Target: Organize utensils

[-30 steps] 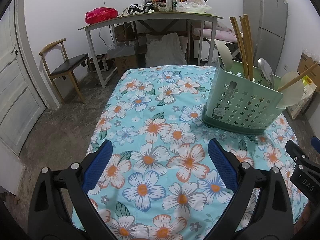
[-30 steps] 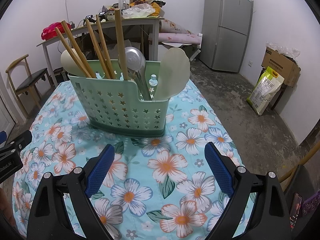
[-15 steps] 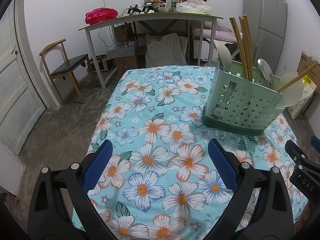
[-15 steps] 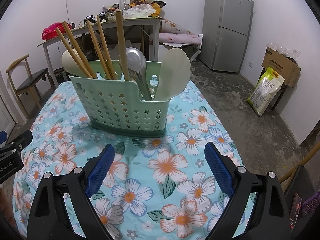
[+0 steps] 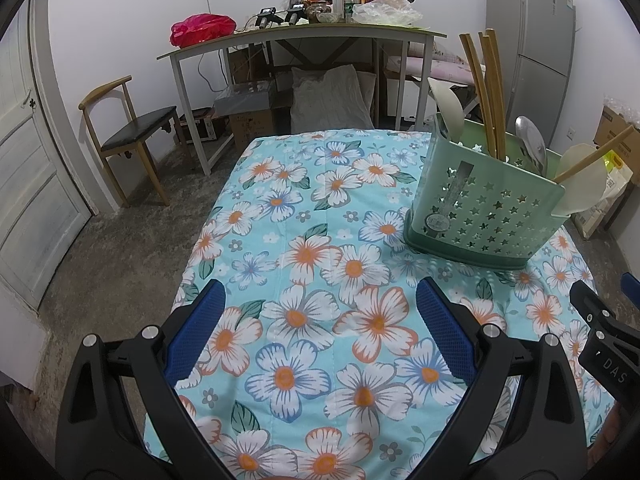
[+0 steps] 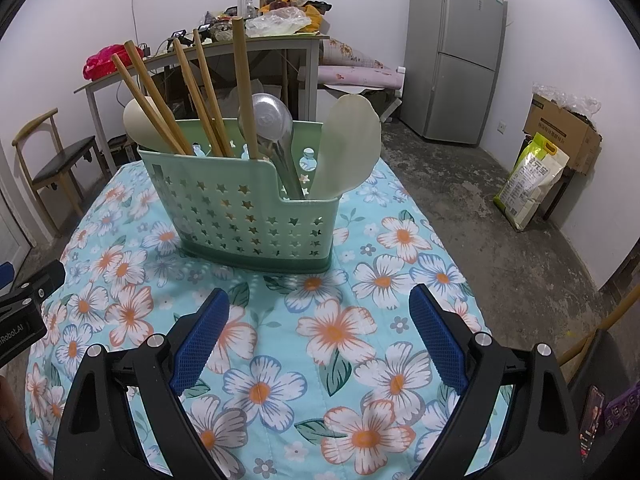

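Your left gripper (image 5: 320, 312) hangs over the floral tablecloth (image 5: 320, 240) with its blue-padded fingers (image 5: 444, 332) spread wide and nothing between them. Your right gripper (image 6: 316, 324) is the same: fingers wide apart, empty, above the cloth.

The landmark is the green star-punched utensil caddy (image 6: 248, 216). It stands upright on the turquoise cloth, which is printed with white, orange and blue flowers and covers the whole table. From your right gripper the caddy is straight ahead and near; from your left gripper it sits ahead and to the right.

Inside the caddy, wooden chopsticks (image 6: 208, 92) lean in the taller left compartment, with a cream rice paddle (image 6: 140, 124) behind them at the far left. A metal ladle (image 6: 268, 120) stands near the middle, and a second cream paddle (image 6: 348, 148) leans out of the lower right compartment.

Behind the caddy is a grey metal-legged desk (image 5: 304, 36) piled with clutter, including a red bag (image 5: 200, 28) at its left end. Boxes and a grey sack (image 5: 328, 100) sit beneath the desk. Left of the caddy, by the wall, stands a wooden chair with a dark seat (image 5: 128, 124), and beyond it a white panelled door (image 5: 28, 184). Right of the caddy and further back is a silver 2-door fridge (image 6: 456, 48). Further right, on the bare concrete floor (image 6: 480, 208), a rice sack (image 6: 532, 180) leans against cardboard boxes (image 6: 560, 128).
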Demonstrator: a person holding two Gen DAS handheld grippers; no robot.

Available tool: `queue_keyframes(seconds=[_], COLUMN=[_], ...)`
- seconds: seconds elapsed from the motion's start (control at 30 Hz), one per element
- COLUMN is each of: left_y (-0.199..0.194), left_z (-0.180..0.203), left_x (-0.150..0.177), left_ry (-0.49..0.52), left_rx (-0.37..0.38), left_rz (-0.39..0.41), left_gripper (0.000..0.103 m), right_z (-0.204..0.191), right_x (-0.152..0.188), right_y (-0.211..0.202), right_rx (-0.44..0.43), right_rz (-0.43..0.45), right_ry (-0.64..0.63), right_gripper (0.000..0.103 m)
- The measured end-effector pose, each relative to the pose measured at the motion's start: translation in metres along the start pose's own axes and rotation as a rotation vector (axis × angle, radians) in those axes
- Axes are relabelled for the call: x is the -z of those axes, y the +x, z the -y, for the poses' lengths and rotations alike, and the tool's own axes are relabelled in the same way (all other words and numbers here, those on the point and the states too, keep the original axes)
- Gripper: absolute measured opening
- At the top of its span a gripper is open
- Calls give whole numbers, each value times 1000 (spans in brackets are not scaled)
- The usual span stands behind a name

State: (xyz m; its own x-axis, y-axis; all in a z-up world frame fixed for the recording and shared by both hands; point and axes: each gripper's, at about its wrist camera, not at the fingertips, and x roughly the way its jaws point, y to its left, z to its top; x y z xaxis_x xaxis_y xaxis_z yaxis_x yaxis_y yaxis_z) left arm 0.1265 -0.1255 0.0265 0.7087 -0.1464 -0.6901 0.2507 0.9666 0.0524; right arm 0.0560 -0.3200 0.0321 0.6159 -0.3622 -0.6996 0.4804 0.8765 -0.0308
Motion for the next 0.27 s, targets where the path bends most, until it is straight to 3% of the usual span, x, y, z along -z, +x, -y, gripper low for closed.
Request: queue_keyframes(seconds=[0.27], left_y=[-2], left_z=[1], left_x=[5], left_ry=[2], left_rx=[6], left_rz=[-8], left_gripper=[92], right_z=[0], right_x=[0], right_y=[0], right_rx=[1], right_rz=[0], right_ry=[0], right_gripper=[89])
